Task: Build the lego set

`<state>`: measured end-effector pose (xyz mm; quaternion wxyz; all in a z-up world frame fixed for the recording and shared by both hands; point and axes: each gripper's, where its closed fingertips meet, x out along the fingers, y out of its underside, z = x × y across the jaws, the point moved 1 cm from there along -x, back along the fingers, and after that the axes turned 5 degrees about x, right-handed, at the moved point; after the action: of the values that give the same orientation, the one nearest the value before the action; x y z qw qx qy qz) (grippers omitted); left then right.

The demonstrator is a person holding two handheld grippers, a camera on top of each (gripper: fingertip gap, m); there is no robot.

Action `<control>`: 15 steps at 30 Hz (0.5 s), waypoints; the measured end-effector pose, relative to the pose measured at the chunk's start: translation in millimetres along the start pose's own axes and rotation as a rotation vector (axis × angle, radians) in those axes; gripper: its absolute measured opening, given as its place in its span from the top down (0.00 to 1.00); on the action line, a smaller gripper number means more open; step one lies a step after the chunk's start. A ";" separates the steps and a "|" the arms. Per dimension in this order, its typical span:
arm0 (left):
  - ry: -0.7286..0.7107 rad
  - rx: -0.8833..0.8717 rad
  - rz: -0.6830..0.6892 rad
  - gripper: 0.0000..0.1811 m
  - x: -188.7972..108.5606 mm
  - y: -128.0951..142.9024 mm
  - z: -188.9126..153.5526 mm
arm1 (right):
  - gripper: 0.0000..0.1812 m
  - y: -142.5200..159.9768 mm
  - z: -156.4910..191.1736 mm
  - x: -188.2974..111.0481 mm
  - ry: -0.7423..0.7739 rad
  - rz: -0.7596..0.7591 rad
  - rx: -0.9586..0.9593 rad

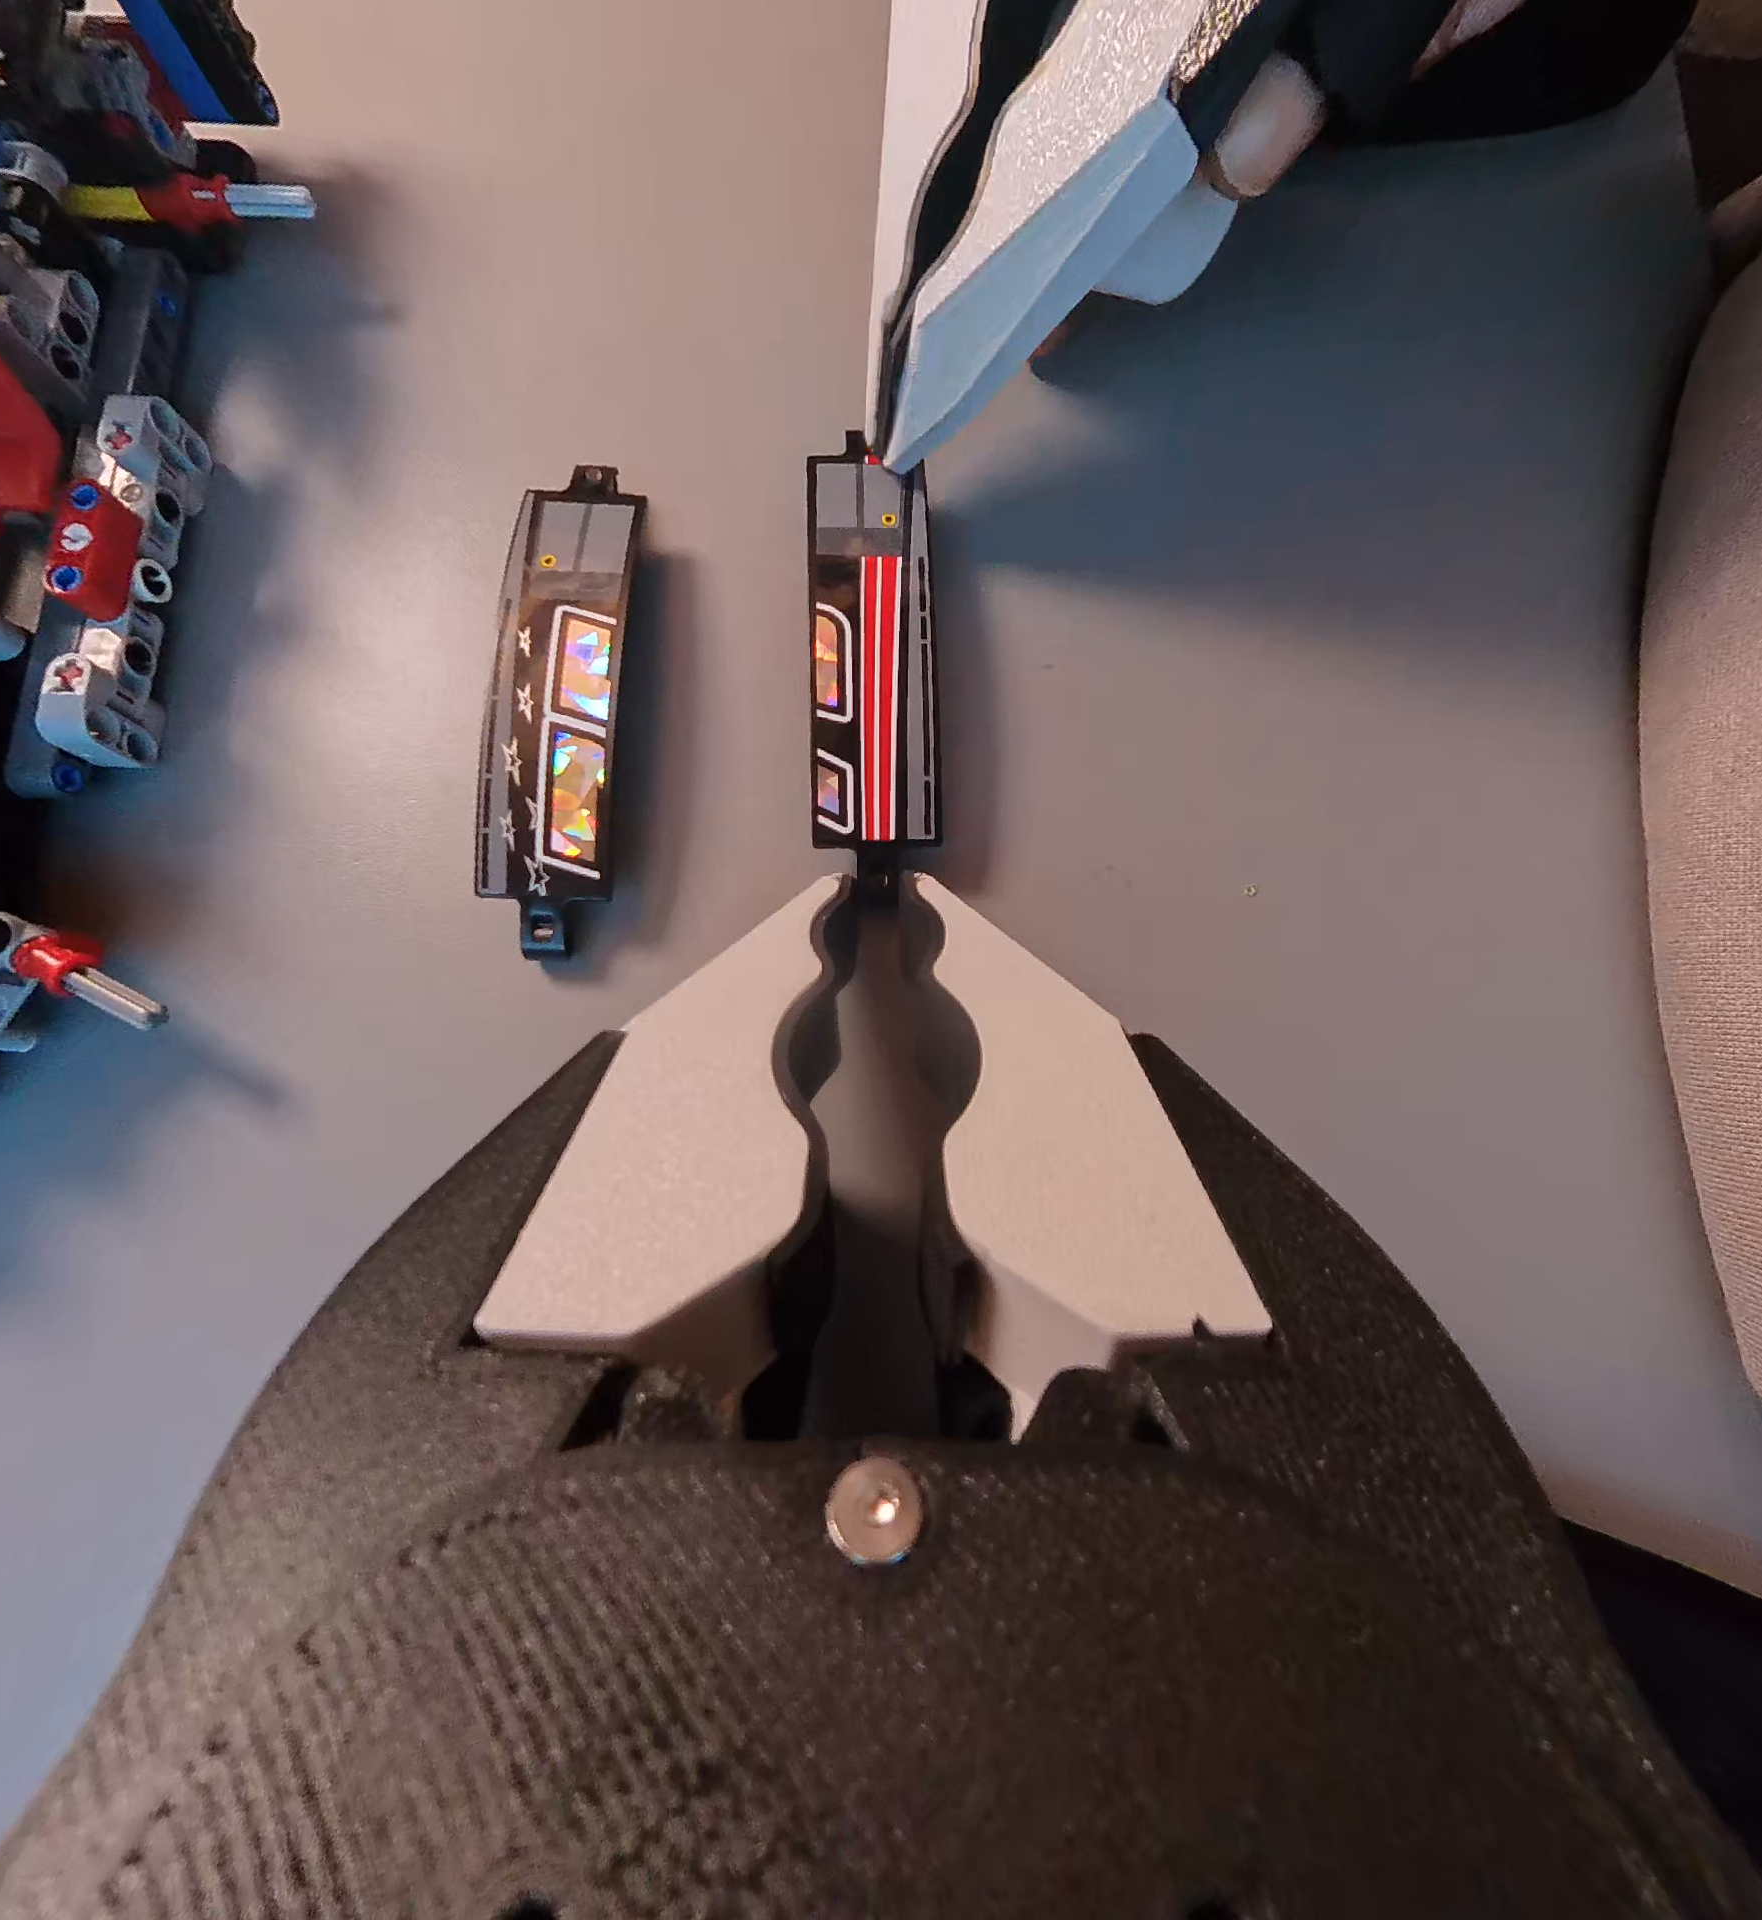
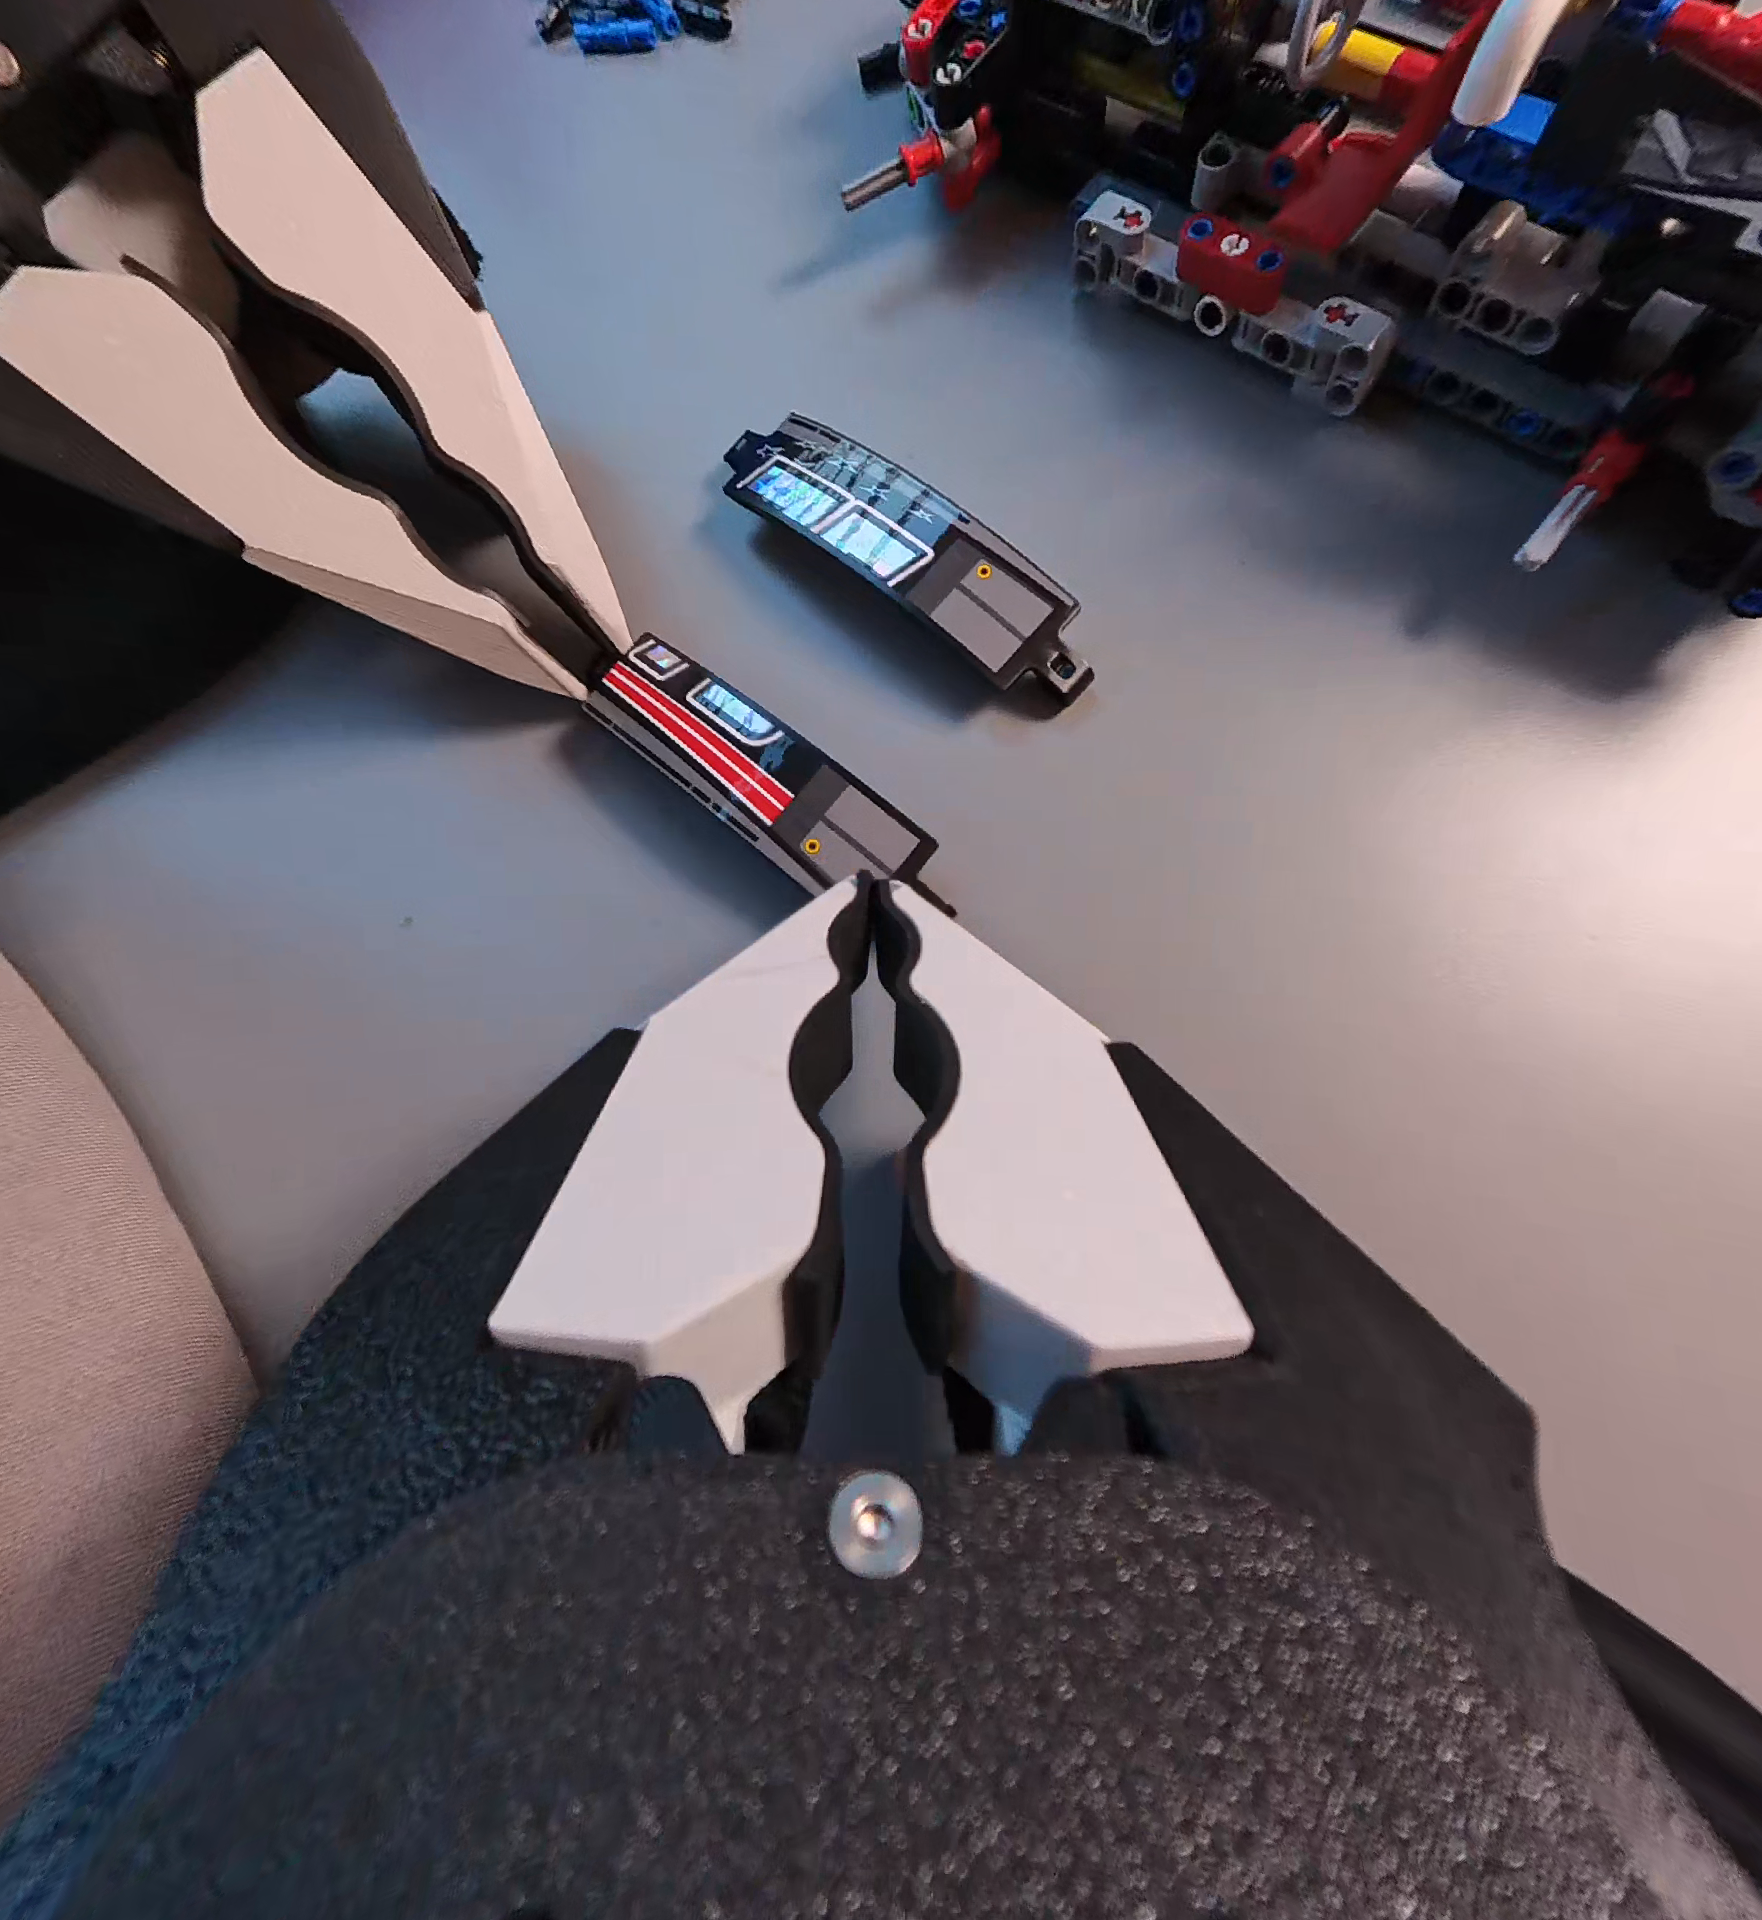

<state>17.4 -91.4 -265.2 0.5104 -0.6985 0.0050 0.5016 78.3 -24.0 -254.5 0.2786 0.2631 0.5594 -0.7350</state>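
The red-striped panel [image 1: 875,665] lies on the grey counter [image 1: 1272,727], pinched at both ends: left claw [image 1: 875,883] on the near tab, right claw [image 2: 875,883] clamped on the far end. Star panel [image 1: 557,707] sits just beside it, with the half-built model [image 2: 1428,239] further off.

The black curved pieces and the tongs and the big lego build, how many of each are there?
Black curved panels: 2, one with red stripes between the tongs, one with stars lying apart.
Tongs: 2, left and right, one at each end of the striped panel.
Big lego build: 1.
Total: 5.
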 end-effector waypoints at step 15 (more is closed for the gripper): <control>-0.108 0.272 -0.033 0.97 1.0 -4.3 -1.4 | 0.82 -28.4 23.6 8.2 -0.250 0.012 -0.292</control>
<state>21.0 -89.8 -262.8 0.6081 -0.5946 0.0339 0.5248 50.8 -41.6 -235.4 0.3853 0.1299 0.6198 -0.6712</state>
